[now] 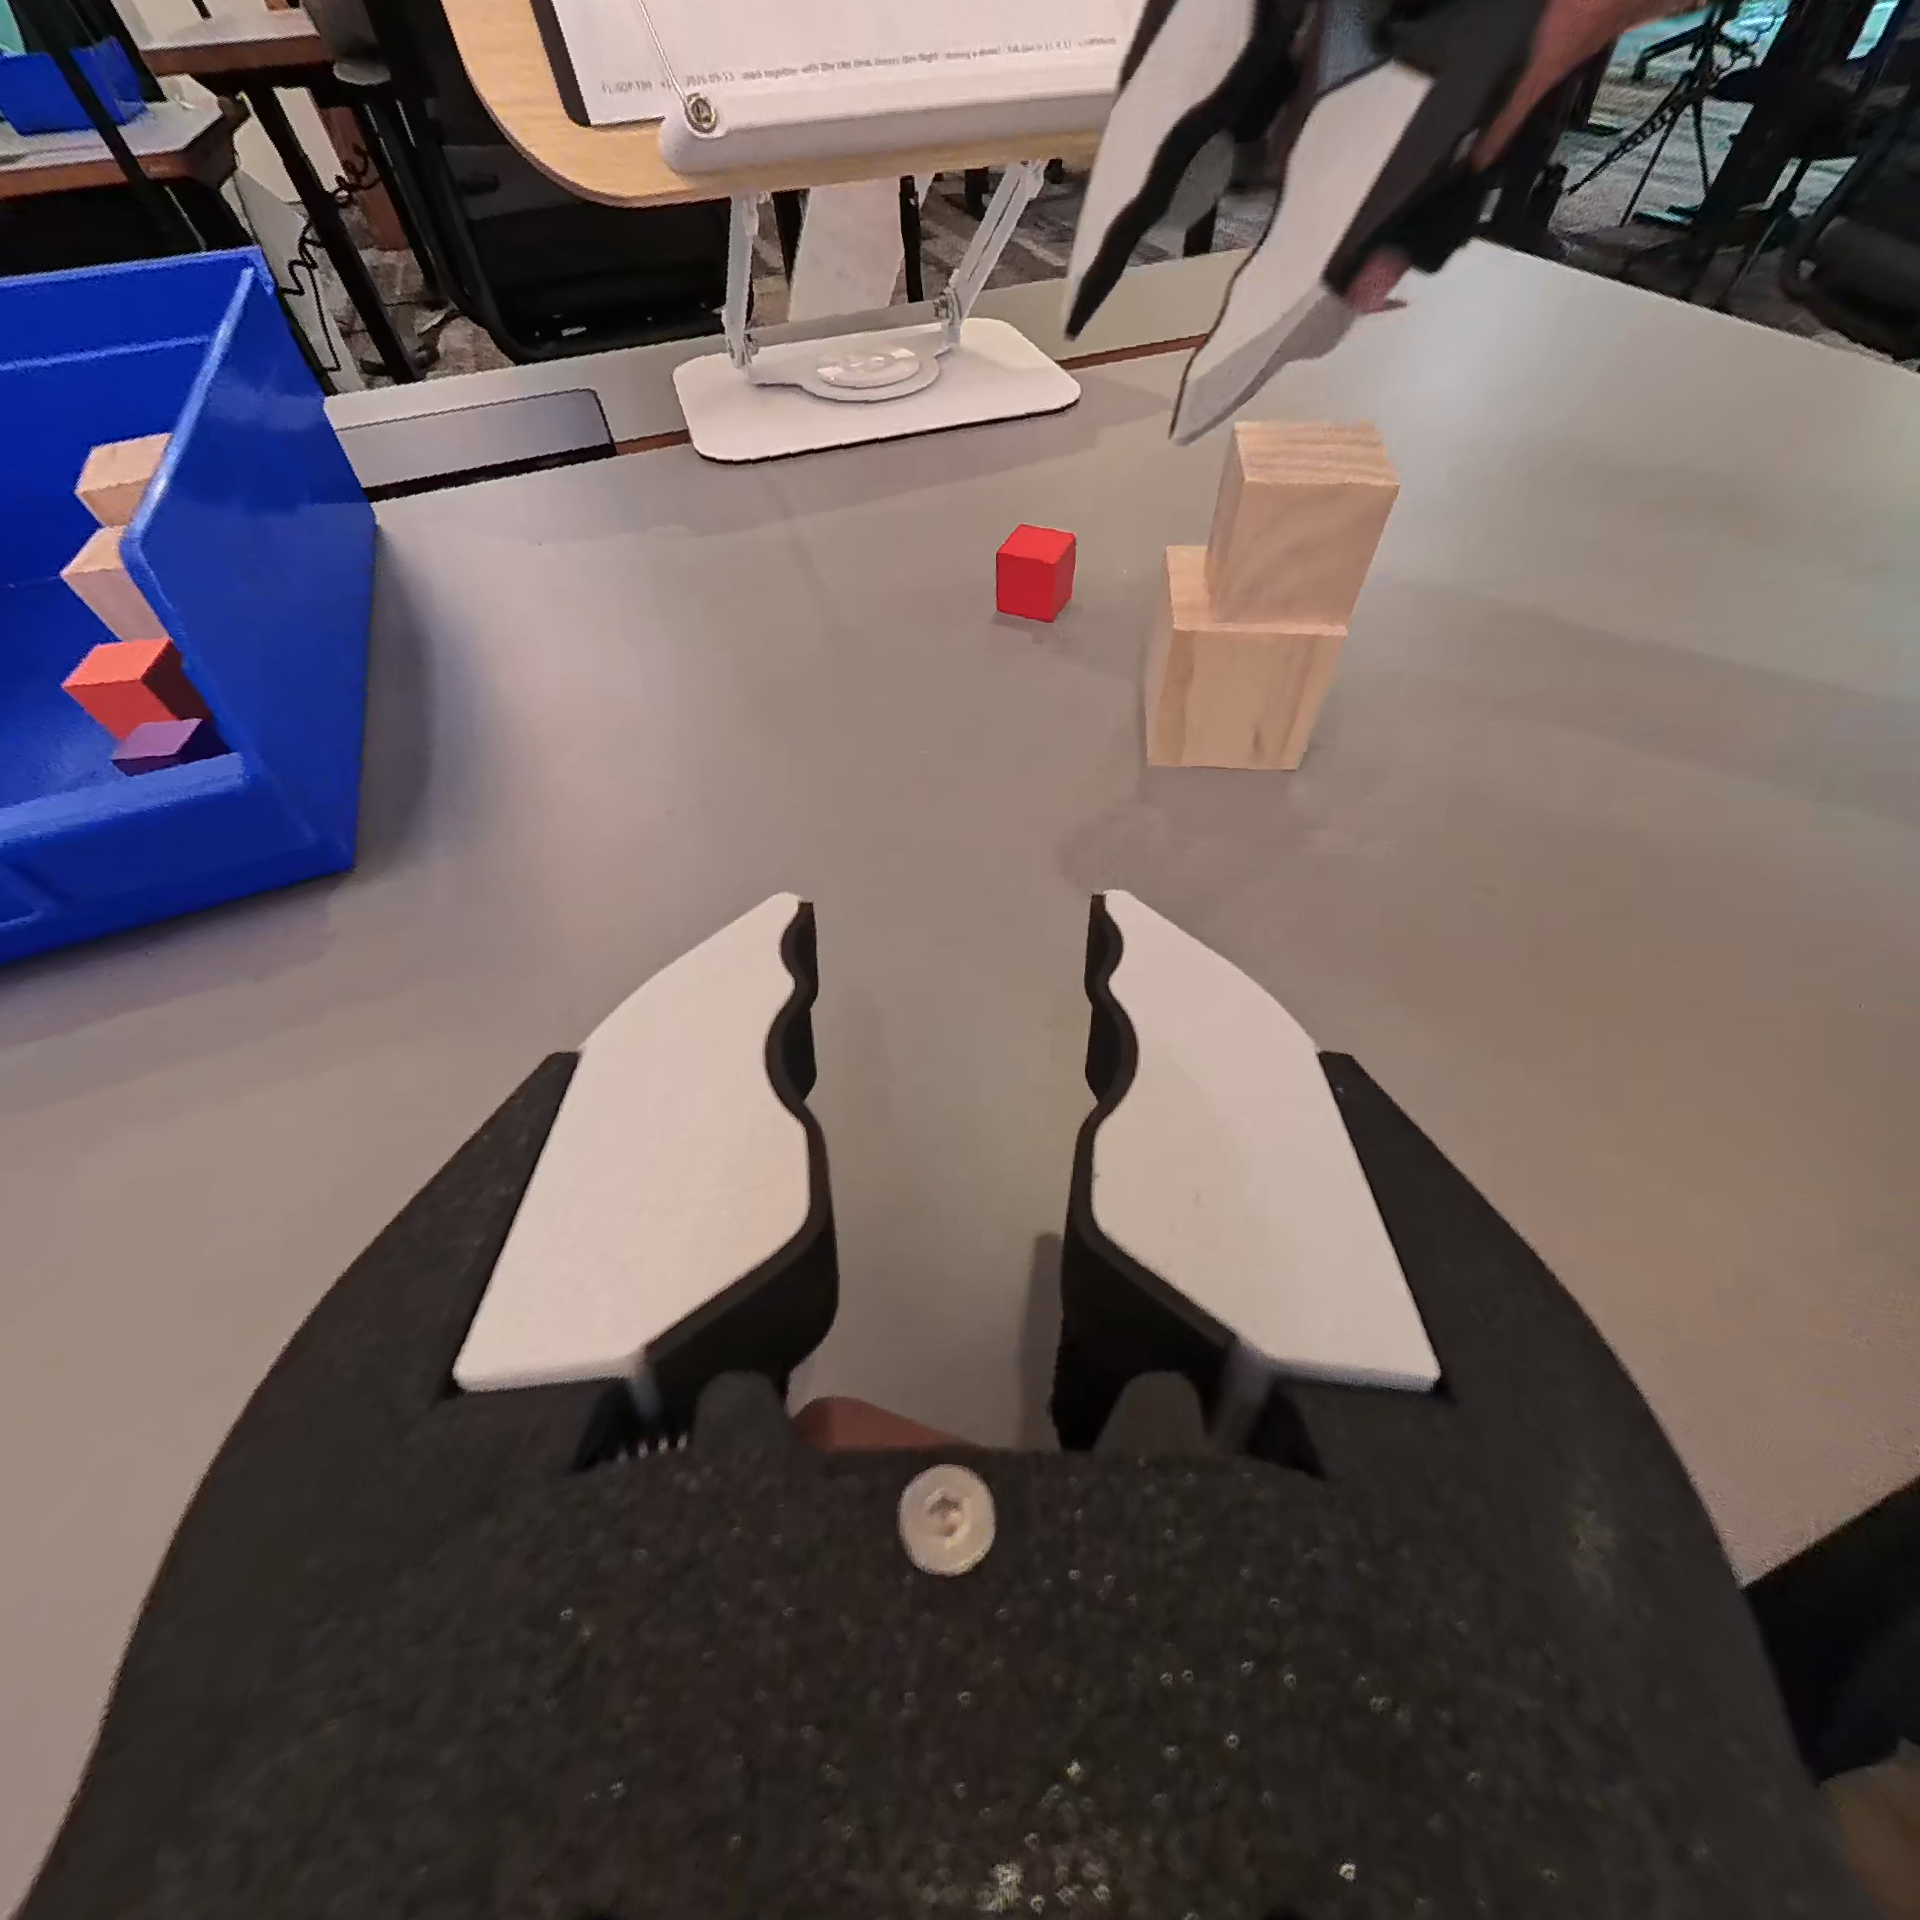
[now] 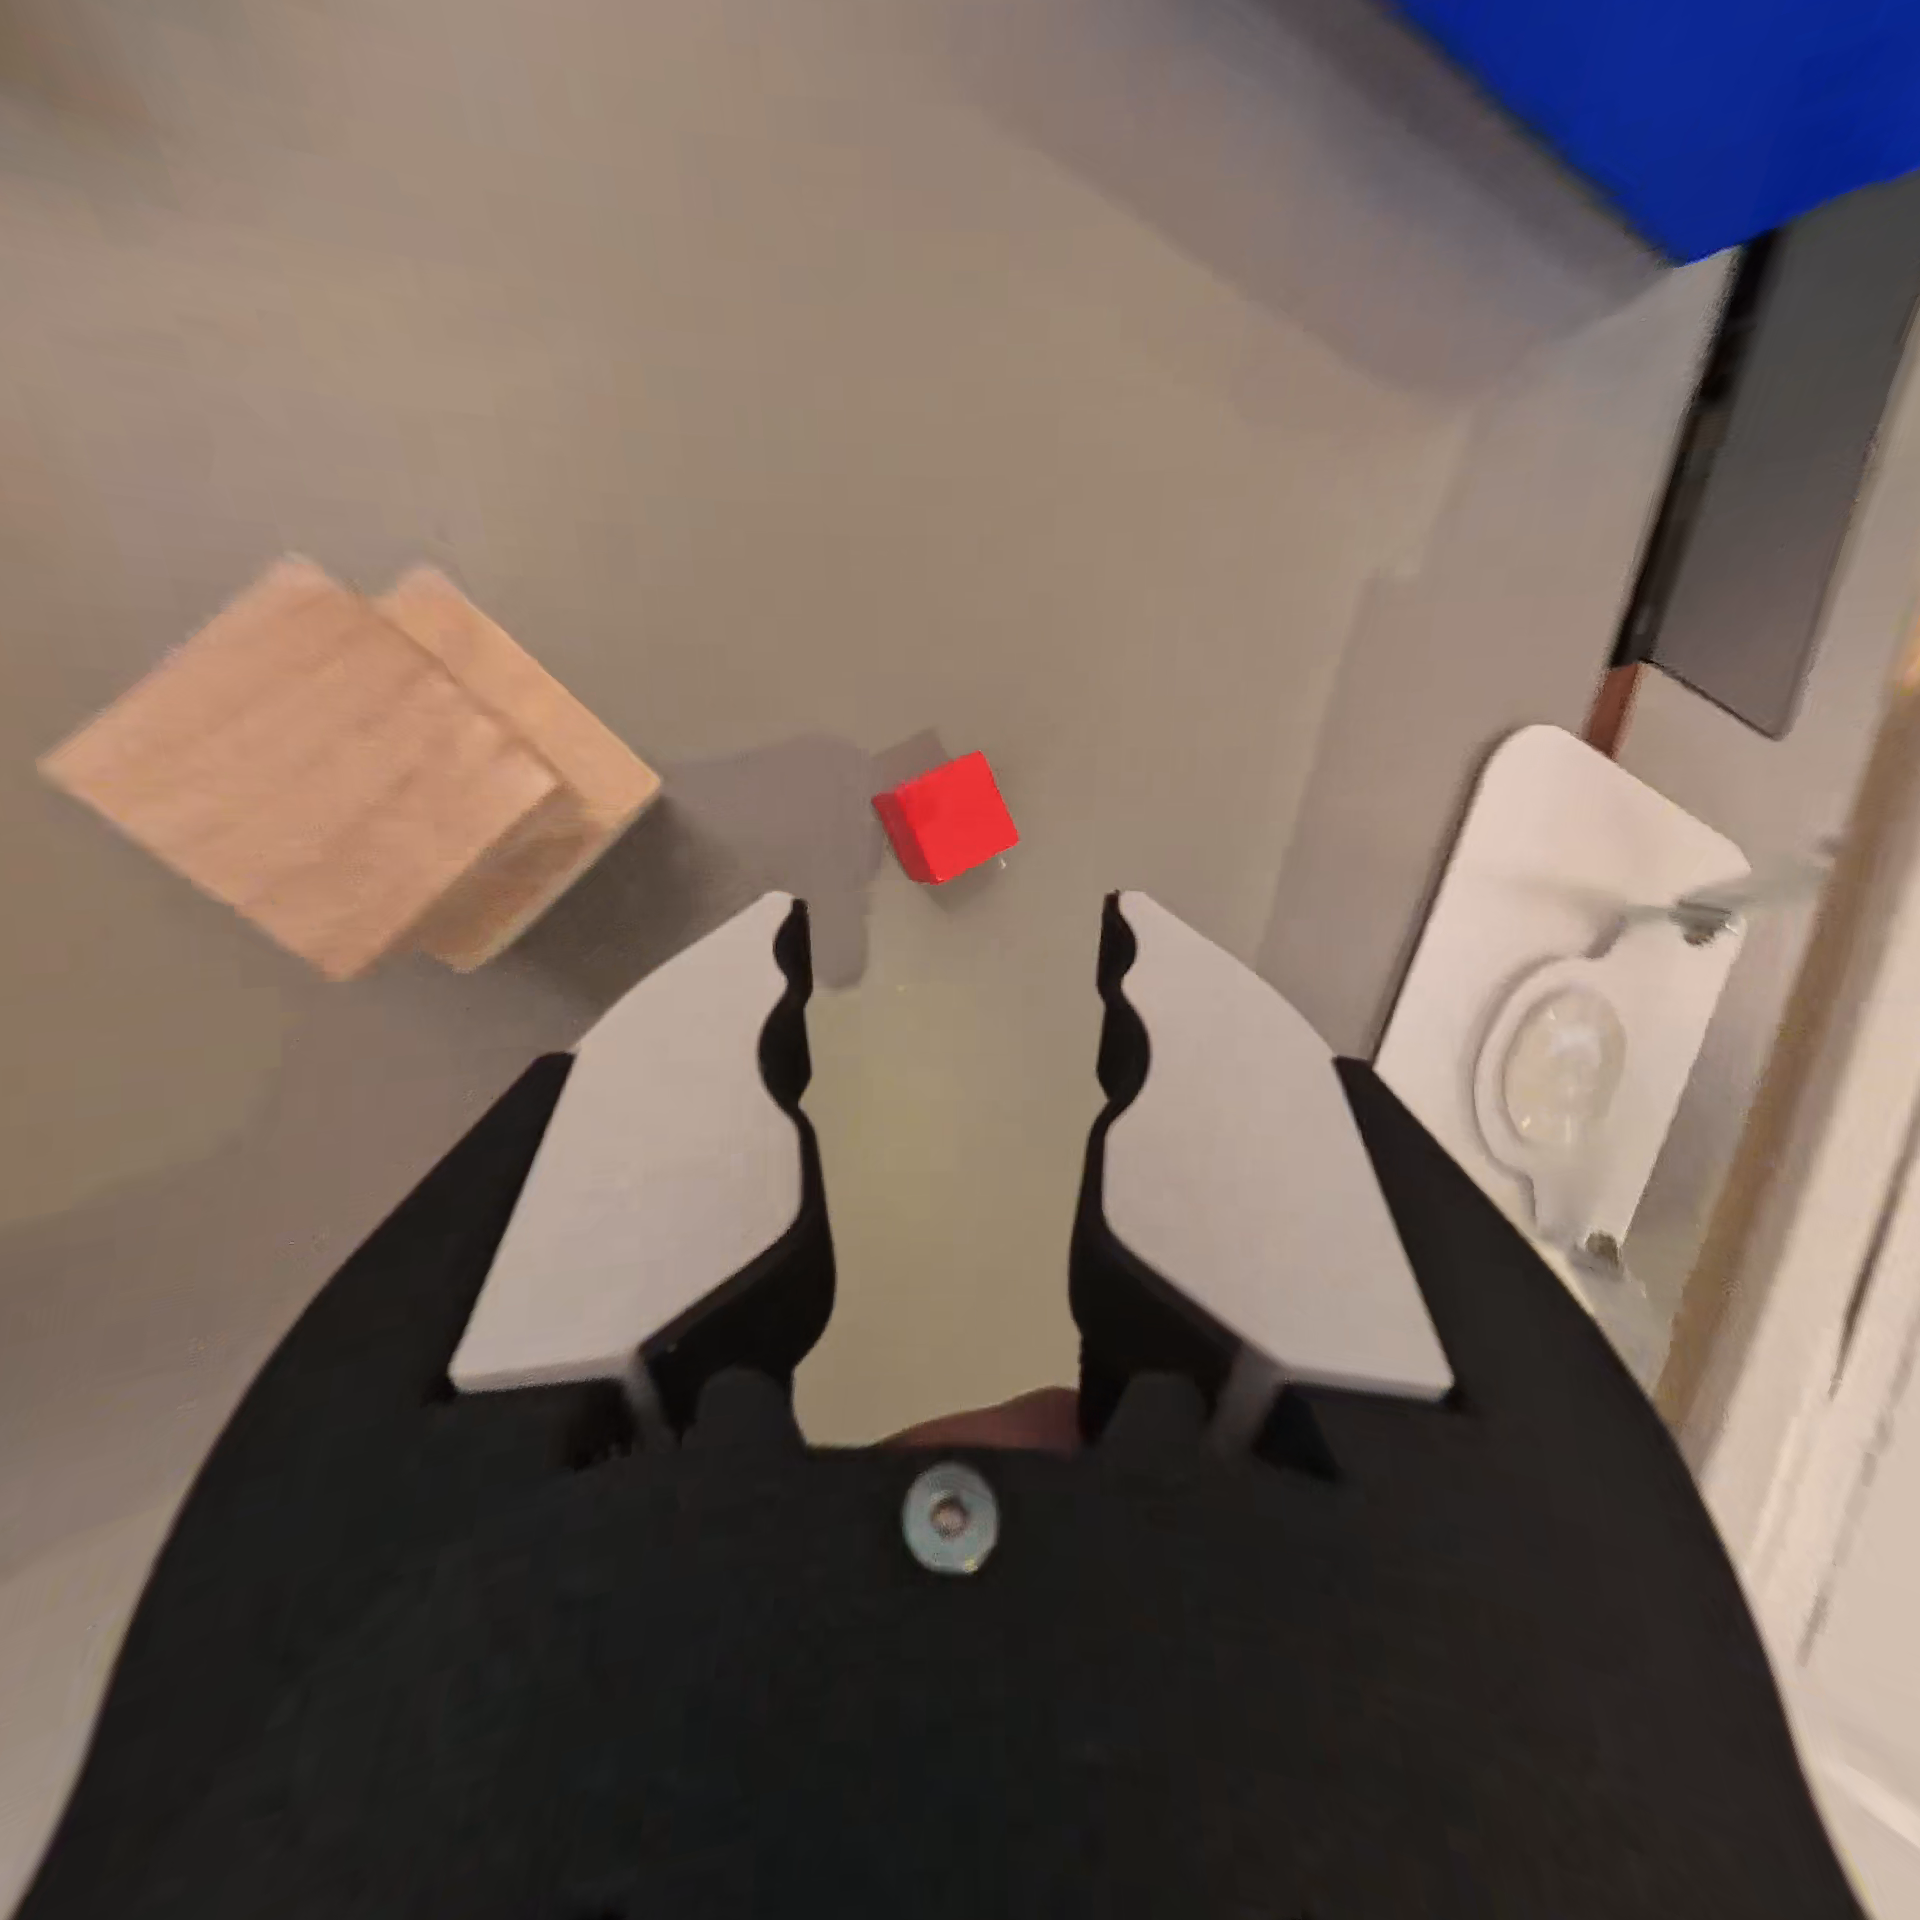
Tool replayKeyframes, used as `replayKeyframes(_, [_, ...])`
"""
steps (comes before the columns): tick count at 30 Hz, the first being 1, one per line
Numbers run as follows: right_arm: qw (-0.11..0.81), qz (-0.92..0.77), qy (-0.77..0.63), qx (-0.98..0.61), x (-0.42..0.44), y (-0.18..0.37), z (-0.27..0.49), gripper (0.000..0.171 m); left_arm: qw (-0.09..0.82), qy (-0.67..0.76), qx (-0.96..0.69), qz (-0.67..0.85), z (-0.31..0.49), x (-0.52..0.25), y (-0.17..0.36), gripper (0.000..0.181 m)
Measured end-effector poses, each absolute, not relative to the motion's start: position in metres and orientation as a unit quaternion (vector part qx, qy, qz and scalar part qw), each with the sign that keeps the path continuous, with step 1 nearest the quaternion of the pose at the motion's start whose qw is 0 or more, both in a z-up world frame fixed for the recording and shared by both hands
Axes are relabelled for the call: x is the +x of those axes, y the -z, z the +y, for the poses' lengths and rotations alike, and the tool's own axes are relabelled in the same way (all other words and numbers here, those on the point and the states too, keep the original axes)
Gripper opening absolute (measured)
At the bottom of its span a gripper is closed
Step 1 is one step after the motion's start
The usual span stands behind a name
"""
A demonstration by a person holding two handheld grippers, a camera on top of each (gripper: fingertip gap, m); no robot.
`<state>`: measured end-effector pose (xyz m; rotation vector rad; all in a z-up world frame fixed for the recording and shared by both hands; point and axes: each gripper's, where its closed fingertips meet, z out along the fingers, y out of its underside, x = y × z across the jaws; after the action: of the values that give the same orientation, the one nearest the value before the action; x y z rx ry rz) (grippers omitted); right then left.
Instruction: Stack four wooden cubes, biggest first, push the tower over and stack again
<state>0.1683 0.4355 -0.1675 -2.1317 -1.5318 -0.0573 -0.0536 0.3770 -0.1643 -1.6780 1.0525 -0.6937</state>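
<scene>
Both pairs of jaws stand parted with nothing between them. Our right gripper (image 2: 951, 904) hangs above the grey table (image 2: 727, 364), pointing steeply down, and the small red cube (image 2: 945, 818) sits just past its fingertips, a little left of the gap's centre line. We judge that placement deliberate: the spread fingers are lined up to drop over the red cube, which looks like the next piece for the tower. Farther left of these jaws stand the two pale wooden cubes, the smaller upper cube (image 2: 312, 758) resting on the bigger lower cube (image 2: 540, 769). So the biggest-first order holds and two levels are up.

Our left gripper (image 1: 951, 914) waits low over the table, well short of everything. Ahead and right of its jaws the tower shows in profile, upper cube (image 1: 1304, 520) set back toward the far edge of the lower cube (image 1: 1236, 691) rather than centred. The red cube (image 1: 1035, 574) lies ahead, just left of the tower and apart from it. We take the idle pose as staying clear.

Only the left wrist view shows the right gripper (image 1: 1127, 379) itself, hovering above the tower, and the blue bin (image 1: 260, 623) off to the left holding spare blocks, with a white stand base (image 1: 987, 405) beyond. Only the right wrist view, blurred, shows the overhead alignment of jaws to red cube.
</scene>
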Motion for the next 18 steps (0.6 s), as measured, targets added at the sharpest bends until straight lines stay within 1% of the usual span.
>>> replayKeyframes(5, [0.155, -0.629, 0.034, -0.761, 0.170, 0.208, 0.447, 0.057, 0.493, 0.294, -0.703, 0.421, 0.380, -0.061, 0.164, 0.049])
replayKeyframes(10, [0.135, -0.650, 0.035, -0.747, 0.163, 0.227, 0.457, 0.054, 0.488, 0.295, -0.707, 0.418, 0.381, -0.065, 0.166, 0.049])
replayKeyframes(11, [0.132, -0.652, 0.033, -0.746, 0.162, 0.230, 0.458, 0.052, 0.488, 0.294, -0.708, 0.418, 0.382, -0.067, 0.167, 0.049])
replayKeyframes(13, [0.119, -0.660, 0.034, -0.741, 0.161, 0.237, 0.459, 0.042, 0.486, 0.296, -0.709, 0.416, 0.382, -0.068, 0.168, 0.049])
replayKeyframes(14, [0.117, -0.662, 0.035, -0.740, 0.160, 0.237, 0.460, 0.031, 0.485, 0.296, -0.710, 0.415, 0.382, -0.069, 0.168, 0.049])
replayKeyframes(16, [0.107, -0.646, 0.042, -0.755, 0.164, 0.232, 0.462, 0.029, 0.485, 0.294, -0.711, 0.416, 0.383, -0.070, 0.168, 0.049])
replayKeyframes(18, [0.122, -0.618, 0.041, -0.776, 0.165, 0.215, 0.464, 0.029, 0.486, 0.295, -0.710, 0.416, 0.384, -0.071, 0.167, 0.049])
